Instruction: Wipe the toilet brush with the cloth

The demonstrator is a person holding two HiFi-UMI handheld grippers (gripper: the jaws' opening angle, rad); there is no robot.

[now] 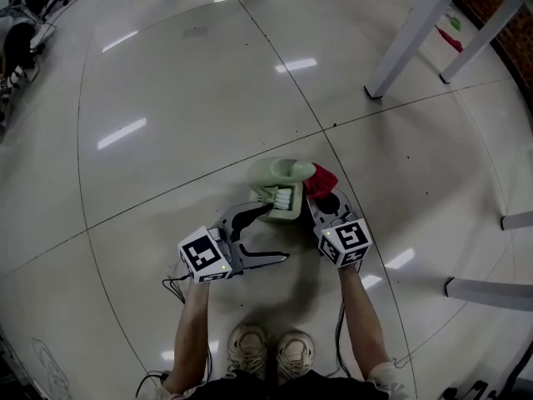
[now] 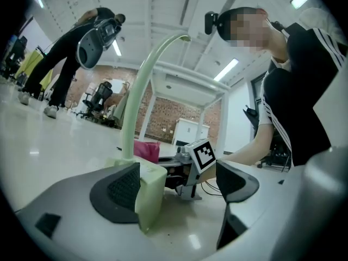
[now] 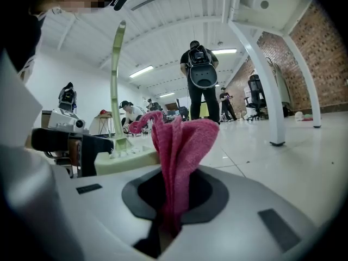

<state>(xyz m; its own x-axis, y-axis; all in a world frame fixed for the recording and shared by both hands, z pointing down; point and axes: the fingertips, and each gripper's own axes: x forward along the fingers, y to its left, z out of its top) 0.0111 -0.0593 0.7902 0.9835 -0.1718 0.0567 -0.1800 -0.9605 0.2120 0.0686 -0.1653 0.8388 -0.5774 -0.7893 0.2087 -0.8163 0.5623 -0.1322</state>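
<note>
Now my right gripper (image 1: 327,200) is clenched on the pink cloth (image 1: 321,177); my left gripper (image 1: 276,233) is released, jaws apart, with one pad against the green toilet brush (image 1: 275,173).

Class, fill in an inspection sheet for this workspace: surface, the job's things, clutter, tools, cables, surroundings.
Surface: glossy tiled floor with lamp reflections.
Job's things: green toilet brush stands on the floor; red cloth beside it.
Clutter: nothing seen round the brush.
Tools: left tool open, one pad at the brush's base; right tool shut on the cloth.
Cables: cables lie on the floor behind the tools.
Surroundings: white table legs; other people farther off.
</note>
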